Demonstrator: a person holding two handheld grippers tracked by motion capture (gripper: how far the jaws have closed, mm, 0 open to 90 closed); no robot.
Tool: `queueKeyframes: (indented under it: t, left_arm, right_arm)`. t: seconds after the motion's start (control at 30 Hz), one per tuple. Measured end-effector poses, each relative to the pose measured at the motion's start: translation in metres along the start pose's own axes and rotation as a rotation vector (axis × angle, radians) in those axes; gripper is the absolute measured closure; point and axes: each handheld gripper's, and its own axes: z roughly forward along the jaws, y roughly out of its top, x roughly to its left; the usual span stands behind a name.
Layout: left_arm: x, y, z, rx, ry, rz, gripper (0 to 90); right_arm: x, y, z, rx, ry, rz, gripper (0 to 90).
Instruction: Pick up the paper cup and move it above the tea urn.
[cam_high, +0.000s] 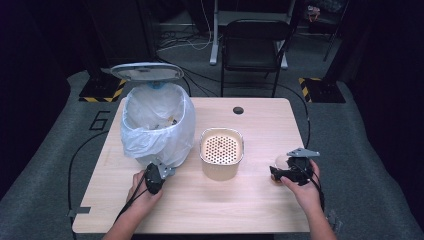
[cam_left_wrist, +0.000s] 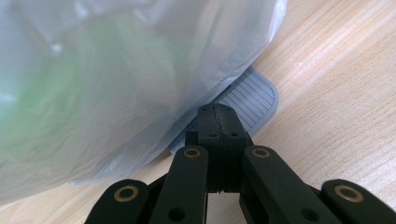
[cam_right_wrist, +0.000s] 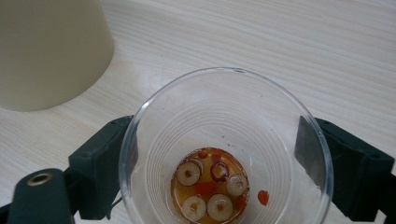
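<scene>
A clear plastic cup (cam_right_wrist: 261, 107) stands on the wooden table (cam_high: 260, 205), with a little amber liquid, sliced dried fruit and red bits at its bottom. My right gripper (cam_right_wrist: 219, 144) is open around it, one jaw on each side of the cup (cam_high: 280, 161). In the high view that right gripper (cam_high: 276, 172) sits near the table's right edge. My left gripper (cam_left_wrist: 216, 112) is shut, its tips resting on the grey ribbed pedal (cam_left_wrist: 252, 100) of a bin (cam_high: 157, 125) lined with a white bag. The bin's lid (cam_high: 146, 71) stands up. The left gripper (cam_high: 159, 172) is at the bin's front.
A cream container (cam_high: 221, 152) with a perforated top stands mid-table, between the bin and the cup; its side (cam_right_wrist: 51, 46) is close to the cup's left. A round cable hole (cam_high: 238, 110) lies at the table's back. A black chair (cam_high: 252, 45) stands beyond the table.
</scene>
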Motion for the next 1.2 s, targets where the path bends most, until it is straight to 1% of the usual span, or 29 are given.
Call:
queueKeyframes:
  t: [0.03, 0.07, 0.17, 0.2, 0.27, 0.43, 0.47, 0.5, 0.53, 0.57, 0.6, 0.63, 0.67, 0.7, 0.73, 0.8, 0.87, 0.9, 0.97, 1.0, 1.07, 1.1, 1.13, 1.17, 1.2]
  left_arm:
    - [0.0, 0.0, 0.0, 0.0, 0.0, 0.0, 90.0]
    - [0.0, 0.0, 0.0, -0.004, 0.001, -0.001, 90.0]
    - [0.0, 0.0, 0.0, -0.003, 0.001, 0.002, 90.0]
    - [0.0, 0.0, 0.0, 0.006, 0.001, 0.005, 90.0]
    - [0.0, 0.0, 0.0, 0.006, 0.002, 0.007, 90.0]
    - [0.0, 0.0, 0.0, -0.003, 0.0, 0.003, 90.0]
    - [0.0, 0.0, 0.0, -0.003, 0.0, 0.001, 90.0]
    - [0.0, 0.0, 0.0, 0.0, 0.0, 0.002, 90.0]
    - [0.0, 0.0, 0.0, 0.0, 0.0, 0.002, 90.0]
    - [0.0, 0.0, 0.0, -0.003, -0.002, 0.0, 90.0]
    - [0.0, 0.0, 0.0, -0.003, -0.001, -0.001, 90.0]
    - [0.0, 0.0, 0.0, -0.003, -0.001, -0.001, 90.0]
    - [0.0, 0.0, 0.0, -0.003, -0.001, 0.001, 90.0]
    - [0.0, 0.0, 0.0, -0.003, -0.001, 0.001, 90.0]
    - [0.0, 0.0, 0.0, -0.003, 0.0, 0.0, 90.0]
    - [0.0, 0.0, 0.0, -0.003, -0.001, -0.001, 90.0]
    - [0.0, 0.0, 0.0, -0.003, -0.002, -0.001, 90.0]
    - [0.0, 0.0, 0.0, -0.002, -0.002, -0.003, 90.0]
    - [0.0, 0.0, 0.0, -0.003, -0.002, 0.0, 90.0]
    - [0.0, 0.0, 0.0, -0.004, 0.001, -0.001, 90.0]
    - [0.0, 0.0, 0.0, -0.003, 0.001, -0.001, 90.0]
    - [0.0, 0.0, 0.0, -0.004, 0.0, 0.0, 90.0]
    - [0.0, 0.0, 0.0, -0.003, 0.0, 0.0, 90.0]
    - [0.0, 0.0, 0.0, -0.003, -0.001, 0.0, 90.0]
    - [0.0, 0.0, 0.0, 0.002, -0.001, 0.0, 90.0]
  right_arm:
    - [0.0, 0.0, 0.0, 0.0, 0.0, 0.0, 11.6]
    - [0.001, 0.002, -0.001, 0.001, -0.001, 0.01, 6.9]
    - [0.001, 0.004, -0.003, -0.001, 0.0, 0.007, 6.8]
    - [0.001, 0.005, -0.004, -0.005, 0.003, 0.002, 6.8]
    - [0.001, 0.009, -0.008, -0.014, 0.009, 0.004, 6.9]
    - [0.002, 0.016, -0.017, -0.029, 0.006, -0.003, 7.3]
    - [0.004, 0.021, -0.023, -0.048, 0.007, -0.017, 9.1]
    - [0.005, 0.023, -0.025, -0.054, 0.007, -0.023, 11.2]
    - [0.005, 0.023, -0.025, -0.054, 0.007, -0.023, 11.2]
    - [0.006, 0.026, -0.028, -0.064, 0.014, -0.029, 14.0]
    - [0.009, 0.033, -0.032, -0.073, 0.029, -0.044, 14.5]
    - [0.009, 0.033, -0.032, -0.073, 0.029, -0.044, 14.5]
    - [0.013, 0.04, -0.033, -0.078, 0.046, -0.059, 18.4]
    - [0.013, 0.04, -0.033, -0.078, 0.046, -0.059, 18.4]
    - [0.016, 0.046, -0.033, -0.078, 0.059, -0.057, 20.7]
    - [0.021, 0.051, -0.032, -0.082, 0.066, -0.056, 24.9]
    - [0.025, 0.057, -0.03, -0.088, 0.085, -0.067, 28.5]
    - [0.025, 0.057, -0.03, -0.088, 0.085, -0.067, 28.5]
    - [0.031, 0.064, -0.028, -0.095, 0.104, -0.069, 32.0]
    - [0.037, 0.07, -0.025, -0.095, 0.123, -0.066, 33.3]
    - [0.041, 0.075, -0.022, -0.091, 0.136, -0.064, 36.7]
    - [0.044, 0.079, -0.019, -0.09, 0.15, -0.065, 37.8]
    - [0.044, 0.079, -0.019, -0.09, 0.15, -0.065, 37.8]
    - [0.047, 0.08, -0.017, -0.089, 0.159, -0.059, 38.9]
    - [0.049, 0.083, -0.015, -0.087, 0.168, -0.064, 39.9]
